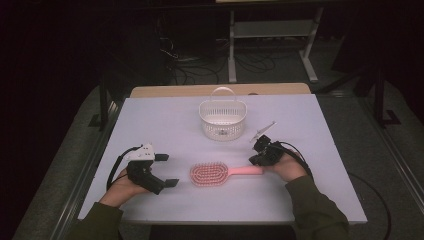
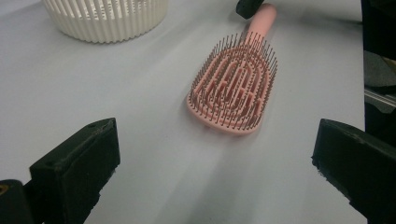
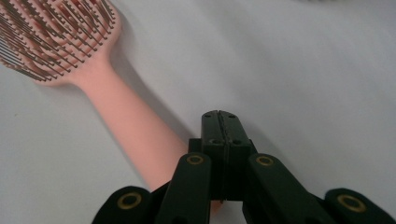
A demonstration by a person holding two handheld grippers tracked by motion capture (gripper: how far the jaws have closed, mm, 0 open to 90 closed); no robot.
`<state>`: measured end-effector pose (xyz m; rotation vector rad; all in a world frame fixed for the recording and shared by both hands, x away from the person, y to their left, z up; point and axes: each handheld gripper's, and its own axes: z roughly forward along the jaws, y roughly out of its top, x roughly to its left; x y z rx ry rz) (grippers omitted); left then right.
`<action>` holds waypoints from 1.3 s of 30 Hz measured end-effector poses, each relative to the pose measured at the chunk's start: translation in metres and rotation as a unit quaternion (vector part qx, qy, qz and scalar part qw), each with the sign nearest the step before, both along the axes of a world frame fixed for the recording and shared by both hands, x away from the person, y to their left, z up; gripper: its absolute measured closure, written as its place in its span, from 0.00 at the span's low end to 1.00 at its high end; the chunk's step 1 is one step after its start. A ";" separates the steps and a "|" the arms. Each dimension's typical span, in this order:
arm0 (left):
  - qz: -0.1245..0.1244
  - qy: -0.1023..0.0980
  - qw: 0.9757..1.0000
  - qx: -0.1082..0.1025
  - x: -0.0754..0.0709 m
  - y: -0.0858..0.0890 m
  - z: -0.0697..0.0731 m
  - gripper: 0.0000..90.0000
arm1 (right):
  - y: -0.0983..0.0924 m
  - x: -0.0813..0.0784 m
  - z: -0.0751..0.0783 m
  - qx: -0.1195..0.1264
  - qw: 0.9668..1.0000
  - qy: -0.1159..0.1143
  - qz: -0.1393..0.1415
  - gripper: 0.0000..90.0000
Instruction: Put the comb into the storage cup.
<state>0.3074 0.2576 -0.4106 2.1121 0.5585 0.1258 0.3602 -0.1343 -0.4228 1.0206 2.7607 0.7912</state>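
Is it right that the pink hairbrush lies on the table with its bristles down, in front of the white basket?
Not quite: the pink hairbrush lies with its bristles up, as the left gripper view shows. It does lie on the table, in front of the white basket.

A pink hairbrush (image 1: pixel 220 173) is lying bristles up on the pale worktop (image 1: pixel 165 125), its handle pointing toward the right claw (image 1: pixel 260 152). That claw is resting at the handle's end, its jaws drawn together, with the person's hand behind it. The left claw (image 1: pixel 166 170) is sitting just beside the brush head, jaws standing wide apart and clear of it. A white basket (image 1: pixel 223 119) with an upright handle is standing farther back.
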 end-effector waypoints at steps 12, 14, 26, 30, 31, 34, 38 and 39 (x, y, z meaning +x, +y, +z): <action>-0.001 0.000 1.000 0.001 0.000 -0.001 0.000 0.01 | -0.003 -0.009 0.000 -0.002 1.000 0.002 0.005 0.99; -0.001 0.000 1.000 0.001 0.000 0.000 0.000 0.01 | -0.004 -0.011 0.000 -0.003 1.000 0.004 0.006 0.99; -0.001 0.000 1.000 0.000 0.000 -0.001 0.000 0.01 | -0.007 -0.022 0.000 -0.002 1.000 0.009 0.013 0.99; -0.001 0.000 1.000 0.000 0.000 -0.001 0.000 0.01 | -0.008 -0.026 0.000 -0.001 1.000 0.010 0.016 0.99; -0.001 0.000 1.000 0.000 0.000 -0.001 0.000 0.01 | -0.008 -0.027 0.000 -0.002 1.000 0.009 0.018 0.99; -0.001 0.001 1.000 0.000 0.000 -0.001 0.000 0.01 | -0.008 -0.029 0.000 -0.001 1.000 0.009 0.020 0.99; -0.001 0.001 1.000 0.001 0.000 -0.001 0.000 0.01 | -0.009 -0.035 0.000 0.001 1.000 0.013 0.021 0.99; -0.001 0.001 1.000 0.000 0.000 -0.001 0.000 0.01 | -0.009 -0.035 0.000 0.001 1.000 0.013 0.021 0.99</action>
